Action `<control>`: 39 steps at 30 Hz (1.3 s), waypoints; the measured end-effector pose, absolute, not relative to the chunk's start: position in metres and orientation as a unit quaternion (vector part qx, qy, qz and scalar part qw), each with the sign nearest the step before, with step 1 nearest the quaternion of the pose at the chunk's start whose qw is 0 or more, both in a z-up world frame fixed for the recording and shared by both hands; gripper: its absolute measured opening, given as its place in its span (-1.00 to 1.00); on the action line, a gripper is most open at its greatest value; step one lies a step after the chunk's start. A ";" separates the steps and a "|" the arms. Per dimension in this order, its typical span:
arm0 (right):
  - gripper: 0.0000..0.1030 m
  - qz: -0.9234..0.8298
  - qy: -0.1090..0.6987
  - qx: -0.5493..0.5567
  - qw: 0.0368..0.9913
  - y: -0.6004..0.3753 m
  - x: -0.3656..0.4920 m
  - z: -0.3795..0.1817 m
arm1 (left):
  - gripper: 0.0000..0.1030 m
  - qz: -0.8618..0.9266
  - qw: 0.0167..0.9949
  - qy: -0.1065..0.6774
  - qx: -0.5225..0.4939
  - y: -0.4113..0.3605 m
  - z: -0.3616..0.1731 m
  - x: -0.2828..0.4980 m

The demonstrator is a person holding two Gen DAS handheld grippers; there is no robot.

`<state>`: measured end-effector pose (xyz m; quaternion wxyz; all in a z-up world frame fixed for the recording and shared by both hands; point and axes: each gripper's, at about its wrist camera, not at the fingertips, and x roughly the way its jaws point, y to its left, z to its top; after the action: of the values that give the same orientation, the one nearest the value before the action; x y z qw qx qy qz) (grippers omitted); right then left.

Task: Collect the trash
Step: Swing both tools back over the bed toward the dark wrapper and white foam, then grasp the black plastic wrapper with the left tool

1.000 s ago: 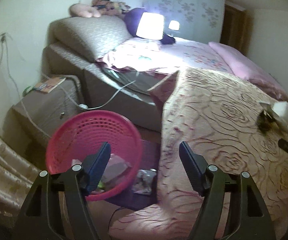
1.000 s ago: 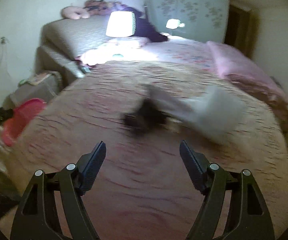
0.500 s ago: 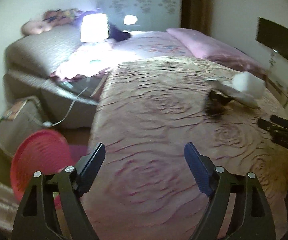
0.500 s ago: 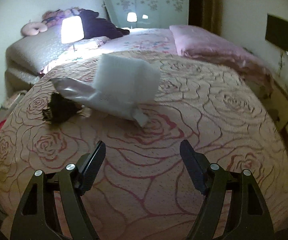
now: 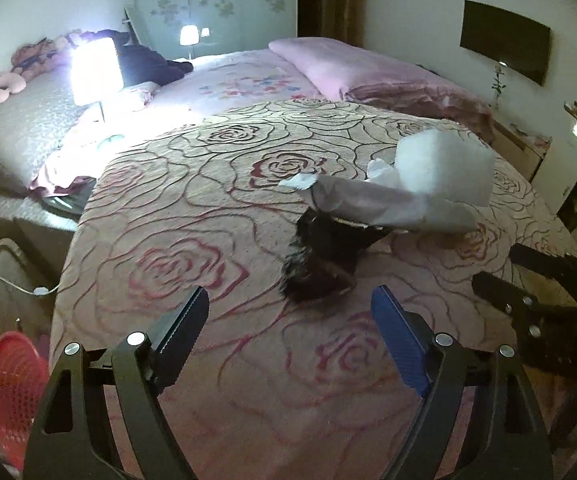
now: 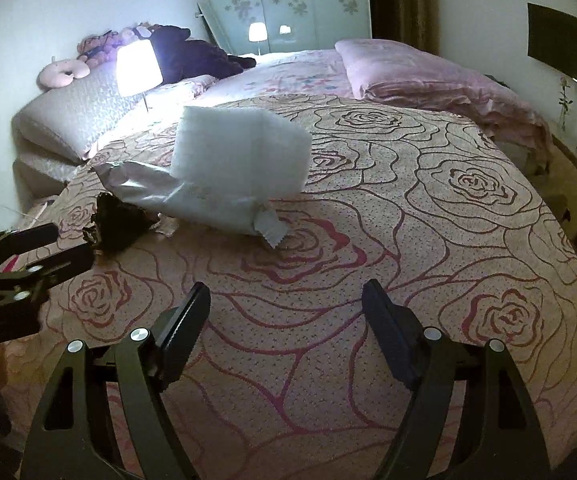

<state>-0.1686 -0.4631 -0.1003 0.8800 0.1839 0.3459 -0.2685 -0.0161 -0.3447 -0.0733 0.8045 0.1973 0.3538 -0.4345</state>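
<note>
**Two grippers over a heap of trash on a rose-patterned bed**

Two grippers hang above the bedspread (image 5: 192, 216), both angled down at it, neither touching anything. From the left wrist view, the left gripper (image 5: 290, 320) has its jaws spread wide with nothing between them; the dark wrapper (image 5: 324, 258) (crumpled, partly blurred) lies just ahead of the fingertips, nearer the blue-padded right finger (image 5: 398, 346) than the left one. Behind the wrapper and touching it lies a silver bag (image 5: 372, 204), and a white foam block (image 5: 444, 166) rests against the bag's far side.

From the right wrist view, the right gripper (image 6: 286, 312) also stands apart and empty, its jaws opening. The bag (image 6: 192, 200) and foam block (image 6: 240, 152) lie ahead and to the left of its fingers, clear of them; the bag's torn corner (image 6: 270, 230) points toward the gap between them. The wrapper (image 6: 116, 224) sits further left, just off the tips of the left gripper (image 6: 48, 250), which enters that view from the left edge.

A red basket (image 5: 14, 392) stands on the floor beside the bed, at the lower left of the left view, well apart from the trash. A lit lamp (image 5: 96, 66) glows near the pillows.
</note>
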 end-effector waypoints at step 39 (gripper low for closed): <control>0.56 -0.262 0.337 0.193 0.884 -0.465 -0.175 -0.097 | -0.34 -0.378 0.843 0.345 0.166 -0.255 -0.059 -0.021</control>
<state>-0.1751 -0.4647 -0.0973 0.8836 0.1930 0.3367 -0.2619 -0.0211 -0.2551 -0.0593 0.8429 0.1664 0.3448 -0.3781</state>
